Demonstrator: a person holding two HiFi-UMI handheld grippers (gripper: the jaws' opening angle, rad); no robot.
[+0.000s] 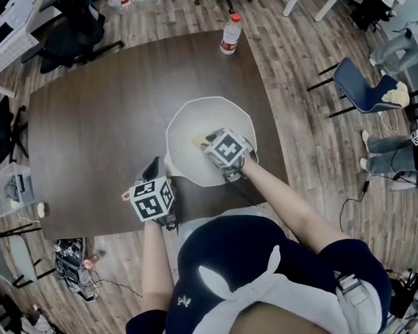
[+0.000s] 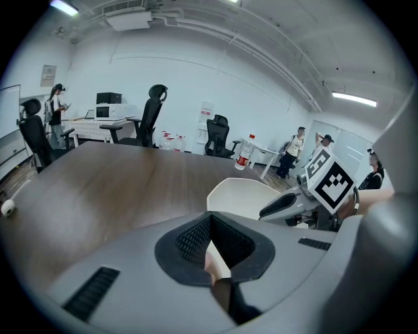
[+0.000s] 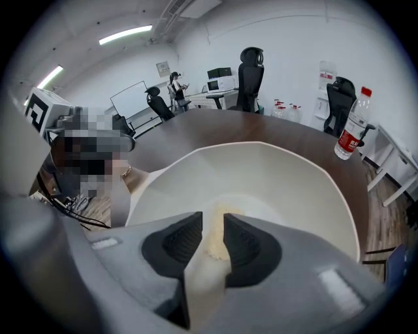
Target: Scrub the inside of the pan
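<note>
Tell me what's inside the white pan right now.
A pale yellow sponge lies on the bottom of the white faceted pan, under the open right tool. The tool covers the sponge's near part.

An office: swivel chairs [image 2: 152,109], desks [image 2: 91,122], a whiteboard [image 3: 132,98].

dark brown wooden table [image 1: 97,121], rounded corners, standing on a plank floor [image 1: 299,119]. two items rest directly on it: a white, angular pan [image 1: 212,115] at the near edge, right of centre, and a red-capped bottle [image 1: 230,35], upright at the far edge. the two stand well apart.
</note>
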